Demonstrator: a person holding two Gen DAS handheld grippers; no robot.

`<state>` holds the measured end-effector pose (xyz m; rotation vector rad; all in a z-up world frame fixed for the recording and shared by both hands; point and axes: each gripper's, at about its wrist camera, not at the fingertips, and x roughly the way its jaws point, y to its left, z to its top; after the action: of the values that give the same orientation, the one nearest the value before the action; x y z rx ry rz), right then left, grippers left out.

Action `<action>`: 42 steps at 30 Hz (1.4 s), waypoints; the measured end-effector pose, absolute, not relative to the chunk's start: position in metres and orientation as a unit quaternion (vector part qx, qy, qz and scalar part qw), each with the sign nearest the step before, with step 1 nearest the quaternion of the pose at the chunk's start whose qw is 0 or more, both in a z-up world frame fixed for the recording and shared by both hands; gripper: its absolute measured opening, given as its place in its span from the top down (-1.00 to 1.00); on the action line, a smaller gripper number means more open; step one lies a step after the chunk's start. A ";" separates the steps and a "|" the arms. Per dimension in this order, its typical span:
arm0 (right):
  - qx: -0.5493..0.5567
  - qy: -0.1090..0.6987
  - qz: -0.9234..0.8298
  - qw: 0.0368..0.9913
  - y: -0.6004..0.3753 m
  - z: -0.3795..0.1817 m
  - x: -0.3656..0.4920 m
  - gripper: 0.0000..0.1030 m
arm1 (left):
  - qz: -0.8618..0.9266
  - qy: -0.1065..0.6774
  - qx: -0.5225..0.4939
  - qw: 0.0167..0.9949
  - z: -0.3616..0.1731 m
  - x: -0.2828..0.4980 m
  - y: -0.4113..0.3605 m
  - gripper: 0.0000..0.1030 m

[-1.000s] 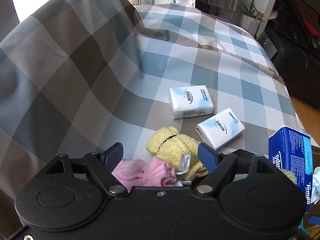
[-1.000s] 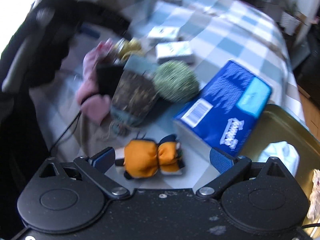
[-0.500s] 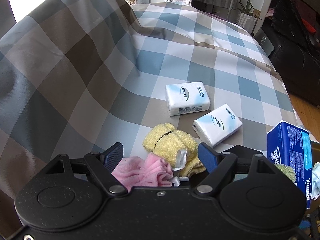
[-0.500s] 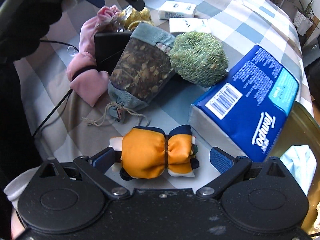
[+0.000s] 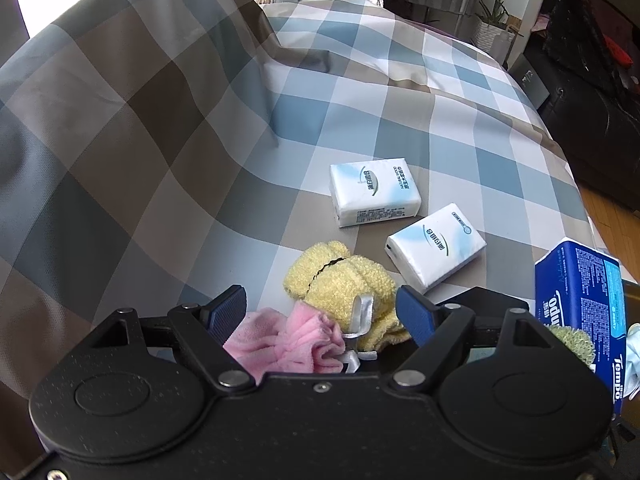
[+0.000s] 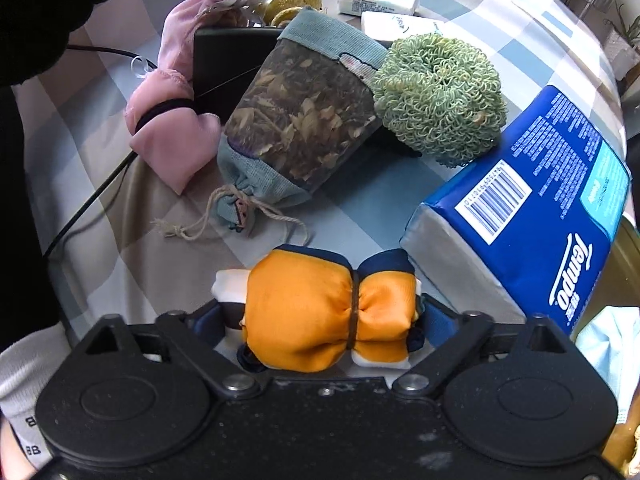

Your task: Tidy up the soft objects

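At the bottom centre of the right wrist view, the right gripper (image 6: 320, 316) has its jaws around an orange bundle (image 6: 320, 312) on the checked cloth (image 6: 100, 168); whether they squeeze it, I cannot tell. In the left view, the left gripper (image 5: 320, 312) is spread wide over a pink cloth (image 5: 288, 344) and yellow sock (image 5: 340, 280).

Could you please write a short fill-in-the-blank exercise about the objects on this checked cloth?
1. The right claw has its fingers on both sides of a rolled bundle whose main colour is ____.
2. The curly green scrubber lies between the leaf-filled pouch and the ____ tissue pack.
3. Past the left claw, ____ small white tissue packets lie on the cloth.

Missing words: orange; blue; two
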<state>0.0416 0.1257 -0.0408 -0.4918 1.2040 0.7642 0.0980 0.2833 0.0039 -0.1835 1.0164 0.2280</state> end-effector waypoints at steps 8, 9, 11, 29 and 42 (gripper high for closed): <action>-0.210 0.530 0.349 0.744 0.115 -0.025 0.043 -0.62 | 0.119 0.484 -0.095 0.862 0.002 0.099 0.289 -0.51; -0.207 0.527 0.350 0.746 0.113 -0.022 0.044 -0.62 | 0.120 0.484 -0.096 0.862 0.002 0.099 0.289 -0.51; -0.200 0.520 0.352 0.752 0.109 -0.015 0.045 -0.62 | 0.121 0.485 -0.098 0.861 0.001 0.099 0.291 -0.51; -0.070 0.441 0.333 0.830 0.072 0.064 0.058 -0.62 | 0.140 0.493 -0.150 0.845 -0.004 0.096 0.318 -0.52; 0.077 0.397 0.243 0.882 0.013 0.098 0.051 -0.63 | 0.155 0.504 -0.152 0.836 0.008 0.075 0.318 -0.53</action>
<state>0.0508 0.0131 0.0978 0.1600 0.8262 0.5069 0.0748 0.3184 0.0076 -0.3213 1.0680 0.3280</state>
